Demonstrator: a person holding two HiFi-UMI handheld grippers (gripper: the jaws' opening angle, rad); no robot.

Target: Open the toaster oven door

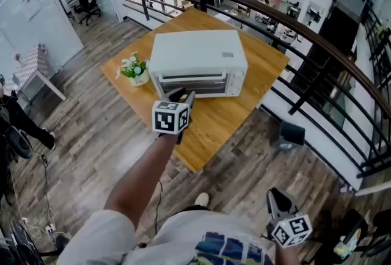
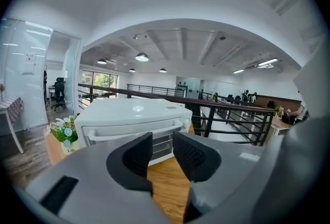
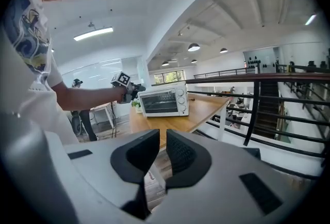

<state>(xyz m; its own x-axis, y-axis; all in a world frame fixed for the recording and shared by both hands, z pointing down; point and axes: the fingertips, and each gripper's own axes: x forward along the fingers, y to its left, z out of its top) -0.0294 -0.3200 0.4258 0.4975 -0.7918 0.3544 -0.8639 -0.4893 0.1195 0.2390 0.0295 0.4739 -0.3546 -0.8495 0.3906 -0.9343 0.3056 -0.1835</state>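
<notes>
Two pairs of jaws parted, both empty: I hold the left gripper [image 1: 182, 96] just before the closed toaster oven [image 1: 197, 55]; right gripper [image 1: 276, 198] low, well off the table [image 1: 235, 116].

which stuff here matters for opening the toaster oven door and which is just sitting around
For the job: white box-shaped toaster oven, its white bar door handle, open left gripper.
Lying about: small pot of white flowers, wooden table, right gripper.

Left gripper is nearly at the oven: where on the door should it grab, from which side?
Grip the handle, the level white bar across the top of the door, from the front. It stands clear of the door. The left gripper holds its open jaws side by side, so probably roll it to straddle the bar.
</notes>
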